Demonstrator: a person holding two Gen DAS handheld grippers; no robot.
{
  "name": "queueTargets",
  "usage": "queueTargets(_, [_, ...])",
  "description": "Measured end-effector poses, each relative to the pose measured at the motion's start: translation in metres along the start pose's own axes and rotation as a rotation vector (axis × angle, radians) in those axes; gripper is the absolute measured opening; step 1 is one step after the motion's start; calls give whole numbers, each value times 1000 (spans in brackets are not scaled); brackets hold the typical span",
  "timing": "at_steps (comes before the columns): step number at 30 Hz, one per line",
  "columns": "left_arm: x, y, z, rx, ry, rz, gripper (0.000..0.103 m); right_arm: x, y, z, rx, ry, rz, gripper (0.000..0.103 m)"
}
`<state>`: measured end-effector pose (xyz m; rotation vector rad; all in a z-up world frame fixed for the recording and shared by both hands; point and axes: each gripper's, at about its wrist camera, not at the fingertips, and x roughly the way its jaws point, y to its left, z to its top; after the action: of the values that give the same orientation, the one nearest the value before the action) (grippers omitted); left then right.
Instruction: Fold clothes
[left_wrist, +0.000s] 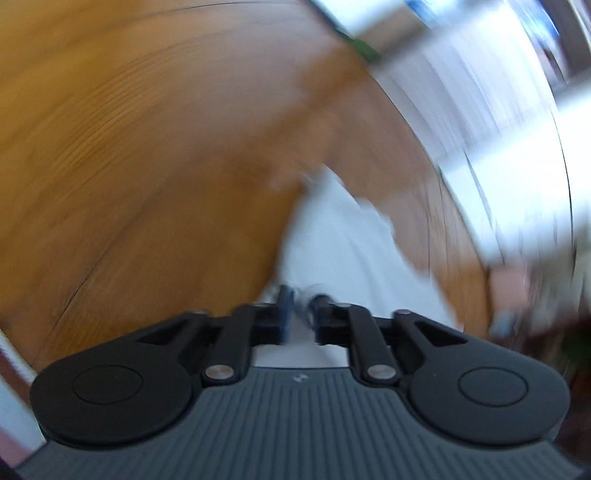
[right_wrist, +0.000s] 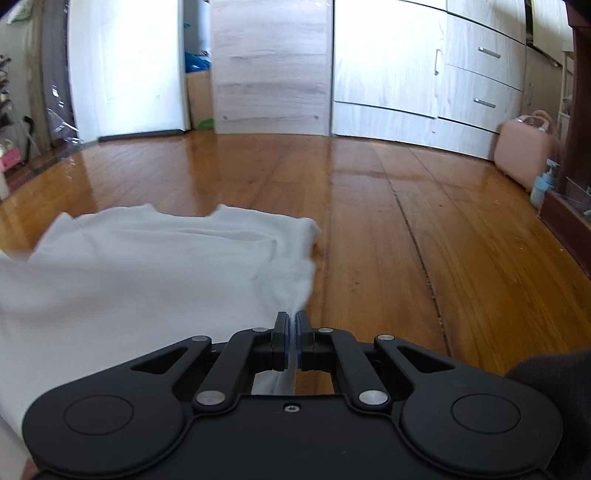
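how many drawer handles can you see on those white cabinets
2 bar handles, both in the right wrist view: upper drawer handle, lower drawer handle directly beneath. A vertical door handle sits left; others may be hidden.

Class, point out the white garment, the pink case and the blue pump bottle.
white garment (right_wrist: 155, 266), right wrist view, its flat middle.
pink case (right_wrist: 524, 151), right wrist view, its front face.
blue pump bottle (right_wrist: 543, 182), right wrist view, its body.

Ahead and to the right of the right gripper (right_wrist: 291, 325) the wooden floor (right_wrist: 388, 229) lies bare as far as the cabinets (right_wrist: 424, 74), while the white cloth (right_wrist: 147, 266) covers the floor to its left. A pink case (right_wrist: 524, 147) and a blue bottle (right_wrist: 543, 184) stand at the far right edge. The left wrist view is too blurred to judge beyond open floor left of the cloth.
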<state>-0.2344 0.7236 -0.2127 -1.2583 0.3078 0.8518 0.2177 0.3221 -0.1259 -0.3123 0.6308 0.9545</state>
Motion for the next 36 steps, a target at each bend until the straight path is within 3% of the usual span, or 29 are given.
queueTargets(2, [9,11,-6,4,-5,51,52,16,-6,1,39,54,-5,6])
queueTargets(3, [12,11,-10,39,3,89,58,24,-9,0,62,90,-14,9])
queueTargets(6, [14,-1,-27,216,39,181,61,28,-16,-8,138,138,-12,12])
queueTargets(8, [8,-9,-36,288,65,177,64,22,-23,-18,234,152,41,25])
queueTargets(11, [-5,-13,-41,282,92,113,65,2,-34,-42,422,152,163,31])
queueTargets(13, [-10,-15,-44,290,111,76,69,-9,-34,-54,475,161,229,33])
queueTargets(16, [-5,-22,-58,368,187,137,73,-20,-24,-64,448,188,286,37])
queueTargets(18, [-6,-30,-74,461,242,142,65,-25,-13,-63,375,186,300,39])
queueTargets(19, [-8,-37,-82,514,258,131,38,-26,-9,-61,344,168,309,36])
queueTargets(20, [-10,-44,-90,557,264,115,16,-28,-4,-58,313,150,317,16])
queueTargets(21, [-12,-49,-97,585,271,95,12,-29,0,-55,282,131,326,5])
queueTargets(22, [-15,-53,-101,587,274,69,8,-31,5,-52,251,113,335,5])
queueTargets(25, [-31,-54,-102,582,254,45,5,-41,7,-43,247,33,342,5])
queueTargets(28, [-49,-44,-101,569,240,60,5,-58,-3,-42,303,-23,264,5])
queueTargets(32, [-43,-18,-105,516,312,92,6,-59,0,-57,239,53,203,5])
queueTargets(34, [-42,-16,-103,525,300,87,6,-58,3,-66,195,103,179,8])
queueTargets(36, [-44,-19,-101,568,261,72,9,-58,-3,-72,269,90,225,11])
